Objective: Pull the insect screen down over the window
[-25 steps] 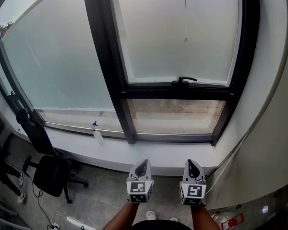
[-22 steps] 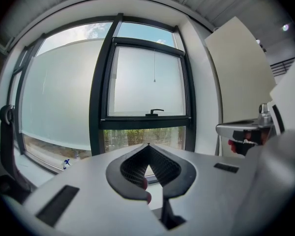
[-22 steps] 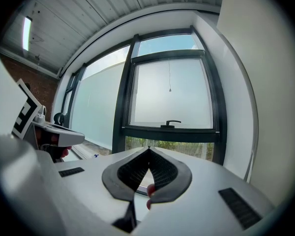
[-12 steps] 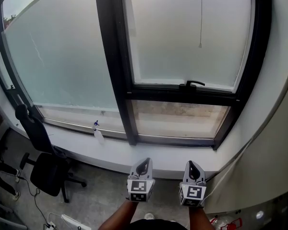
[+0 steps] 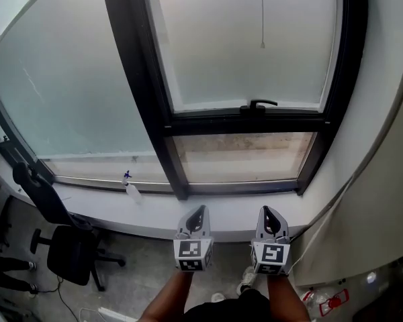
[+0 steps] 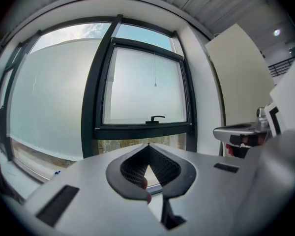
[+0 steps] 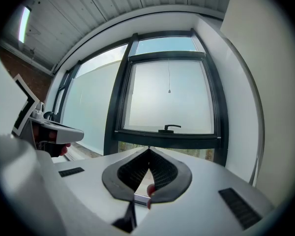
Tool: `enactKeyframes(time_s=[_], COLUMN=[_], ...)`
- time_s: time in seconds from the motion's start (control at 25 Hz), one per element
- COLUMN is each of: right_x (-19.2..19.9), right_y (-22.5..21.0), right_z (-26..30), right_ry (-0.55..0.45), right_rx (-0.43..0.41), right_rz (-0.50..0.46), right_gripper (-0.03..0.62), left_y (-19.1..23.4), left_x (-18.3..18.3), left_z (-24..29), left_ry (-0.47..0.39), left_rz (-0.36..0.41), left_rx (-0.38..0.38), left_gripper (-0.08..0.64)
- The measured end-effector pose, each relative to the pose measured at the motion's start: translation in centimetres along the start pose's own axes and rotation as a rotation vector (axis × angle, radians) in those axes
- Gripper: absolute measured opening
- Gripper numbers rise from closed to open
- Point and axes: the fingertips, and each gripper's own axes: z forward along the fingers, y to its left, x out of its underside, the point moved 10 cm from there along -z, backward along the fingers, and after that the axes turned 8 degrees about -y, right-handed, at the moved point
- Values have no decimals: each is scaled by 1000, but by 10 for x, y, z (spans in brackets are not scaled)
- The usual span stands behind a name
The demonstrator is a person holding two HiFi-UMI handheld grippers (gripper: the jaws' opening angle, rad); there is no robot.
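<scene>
A black-framed window (image 5: 248,123) faces me, with a frosted upper pane and a black handle (image 5: 258,104) on its lower bar. A thin pull cord (image 5: 262,19) hangs down in front of the pane and ends in a small bead; the same pull cord (image 6: 155,73) (image 7: 168,77) shows in both gripper views. My left gripper (image 5: 199,210) and right gripper (image 5: 266,211) are held side by side below the sill, both shut and empty, well short of the cord and handle (image 6: 156,118) (image 7: 171,128).
A white sill (image 5: 154,210) runs under the window with a small spray bottle (image 5: 131,188) on it. A black office chair (image 5: 64,247) stands at the lower left. A white wall (image 5: 383,146) closes in on the right.
The view has shifted a little; the window and cord sit slightly higher and further left in frame. Both grippers keep their place side by side, still shut.
</scene>
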Motion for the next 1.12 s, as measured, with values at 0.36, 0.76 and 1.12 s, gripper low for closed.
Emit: enactKeyframes(time_s=[0.36, 0.76, 1.12], right_x=[4, 23, 30], right_y=[-37, -90, -129], right_z=[72, 146, 201], right_ry=[-23, 21, 33], right_rx=[-73, -99, -127], right_rz=[-51, -14, 7], right_gripper=[2, 2, 3], left_y=[2, -4, -13], left_x=[5, 3, 1], left_z=[71, 163, 224], left_ry=[5, 19, 35], left_rz=[-17, -4, 13], left_rx=[-20, -44, -50], left_gripper=[0, 0, 0])
